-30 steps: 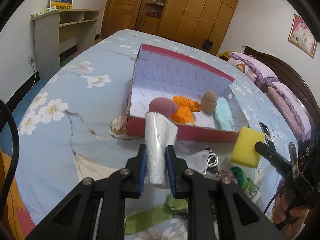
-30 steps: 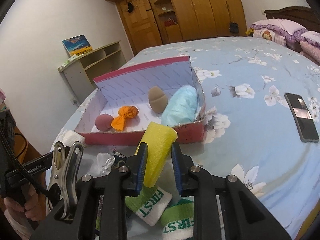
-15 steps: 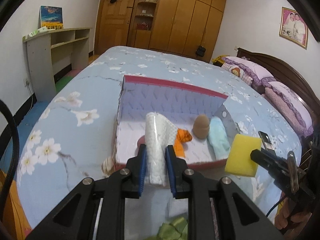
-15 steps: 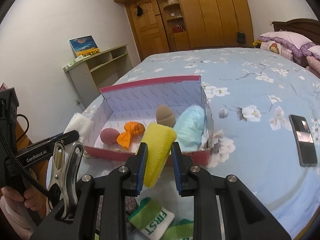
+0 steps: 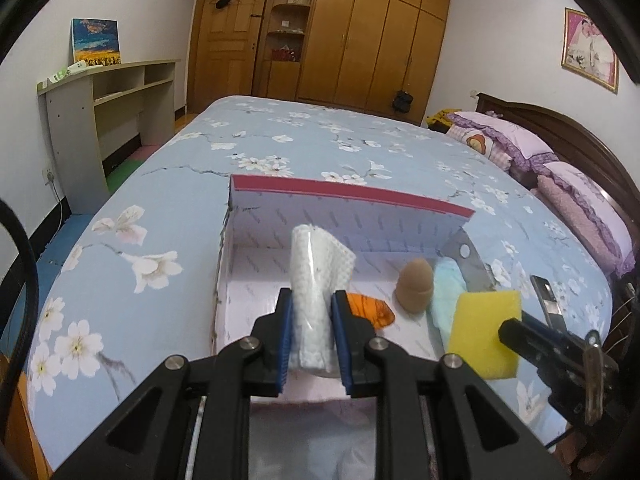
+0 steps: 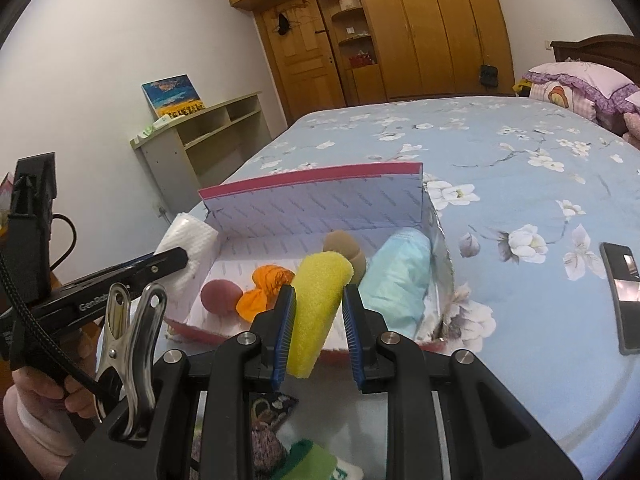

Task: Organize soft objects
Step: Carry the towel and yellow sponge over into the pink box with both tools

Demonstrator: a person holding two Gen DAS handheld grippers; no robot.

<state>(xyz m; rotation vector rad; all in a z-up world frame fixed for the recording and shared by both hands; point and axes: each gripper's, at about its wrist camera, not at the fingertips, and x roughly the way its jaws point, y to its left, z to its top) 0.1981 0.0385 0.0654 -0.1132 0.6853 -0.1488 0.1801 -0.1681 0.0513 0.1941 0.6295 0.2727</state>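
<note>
My left gripper (image 5: 313, 340) is shut on a rolled white cloth (image 5: 316, 284) and holds it over the near left part of a red-edged cardboard box (image 5: 352, 196). My right gripper (image 6: 316, 332) is shut on a yellow sponge (image 6: 318, 300), held above the box's near wall (image 6: 384, 350); the sponge also shows in the left wrist view (image 5: 484, 332). In the box lie an orange cloth (image 6: 266, 286), a dark pink sponge (image 6: 220, 295), a brown egg-shaped sponge (image 5: 415, 285) and a light blue cloth (image 6: 400, 276).
The box stands on a bed with a blue flowered sheet (image 5: 280, 140). A black phone (image 6: 622, 296) lies on the sheet to the right. Green-and-white socks (image 6: 316, 460) and a patterned pouch (image 6: 268, 412) lie under the right gripper. A shelf (image 5: 104, 108) stands at left.
Both grippers have risen and moved forward over the box with their loads. The white cloth now hangs above the box floor, the yellow sponge over its near wall.
</note>
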